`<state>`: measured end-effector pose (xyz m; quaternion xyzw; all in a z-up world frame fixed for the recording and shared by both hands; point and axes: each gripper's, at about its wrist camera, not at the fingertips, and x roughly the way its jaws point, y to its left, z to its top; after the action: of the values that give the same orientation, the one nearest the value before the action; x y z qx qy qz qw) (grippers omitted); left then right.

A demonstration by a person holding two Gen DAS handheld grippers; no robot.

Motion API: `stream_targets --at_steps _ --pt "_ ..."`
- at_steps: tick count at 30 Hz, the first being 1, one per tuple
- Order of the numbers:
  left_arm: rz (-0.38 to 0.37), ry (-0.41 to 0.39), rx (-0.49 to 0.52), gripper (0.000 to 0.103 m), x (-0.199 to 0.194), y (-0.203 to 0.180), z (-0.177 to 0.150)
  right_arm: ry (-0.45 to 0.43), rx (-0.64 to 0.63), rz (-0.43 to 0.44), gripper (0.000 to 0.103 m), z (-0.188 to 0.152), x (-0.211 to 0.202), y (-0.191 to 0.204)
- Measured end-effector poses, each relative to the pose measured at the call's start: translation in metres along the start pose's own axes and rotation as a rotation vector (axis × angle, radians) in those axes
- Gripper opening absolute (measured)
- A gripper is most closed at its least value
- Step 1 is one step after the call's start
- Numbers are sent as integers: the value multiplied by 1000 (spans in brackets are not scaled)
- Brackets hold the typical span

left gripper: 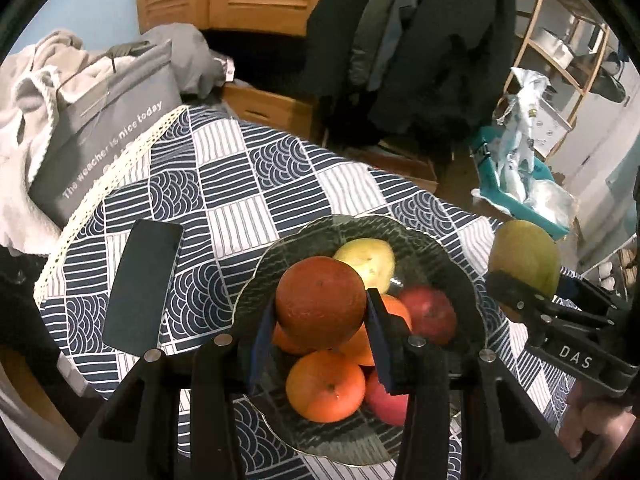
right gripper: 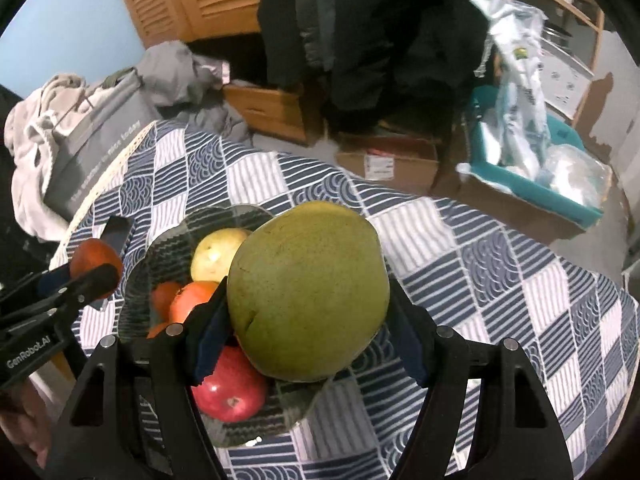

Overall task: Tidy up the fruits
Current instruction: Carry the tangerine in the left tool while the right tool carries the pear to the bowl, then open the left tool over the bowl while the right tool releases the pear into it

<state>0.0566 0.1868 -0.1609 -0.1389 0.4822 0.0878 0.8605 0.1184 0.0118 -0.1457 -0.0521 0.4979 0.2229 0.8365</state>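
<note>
A glass bowl [left gripper: 460, 268] sits on the blue-and-white tablecloth and holds a yellow pear [left gripper: 370, 262], oranges [left gripper: 326, 386] and red apples [left gripper: 430, 314]. My left gripper [left gripper: 320, 316] is shut on a dark orange [left gripper: 320, 300] and holds it above the bowl. My right gripper [right gripper: 308, 328] is shut on a large green mango [right gripper: 308, 292], held over the bowl's right side [right gripper: 168, 232]. The mango [left gripper: 526, 258] and the right gripper also show at the right of the left wrist view. The dark orange shows in the right wrist view [right gripper: 94, 258].
A dark phone [left gripper: 144, 284] lies on the cloth left of the bowl. A grey bag [left gripper: 104, 128] and clothes sit at the table's far left edge. Cardboard boxes [right gripper: 386, 164] and a teal bin [right gripper: 532, 184] stand on the floor beyond the table.
</note>
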Motion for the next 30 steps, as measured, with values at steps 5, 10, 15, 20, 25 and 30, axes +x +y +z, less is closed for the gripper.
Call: stream_targets --at_steps 5,10,15,20,25,30 --pt "4 29 -13 45 14 5 -2 30 -14 10 72 4 18 8" --pt "8 69 -26 45 29 11 -5 59 -23 30 72 6 32 15" --pt "14 106 -29 45 39 14 -9 86 -29 48 72 7 45 21" --pt "-3 120 -39 50 41 16 -9 110 -21 62 73 8 54 24" --pt "7 99 -17 67 38 13 -7 120 -25 59 73 8 58 26" --pt "7 108 -17 67 38 12 -7 124 -10 73 74 7 57 25"
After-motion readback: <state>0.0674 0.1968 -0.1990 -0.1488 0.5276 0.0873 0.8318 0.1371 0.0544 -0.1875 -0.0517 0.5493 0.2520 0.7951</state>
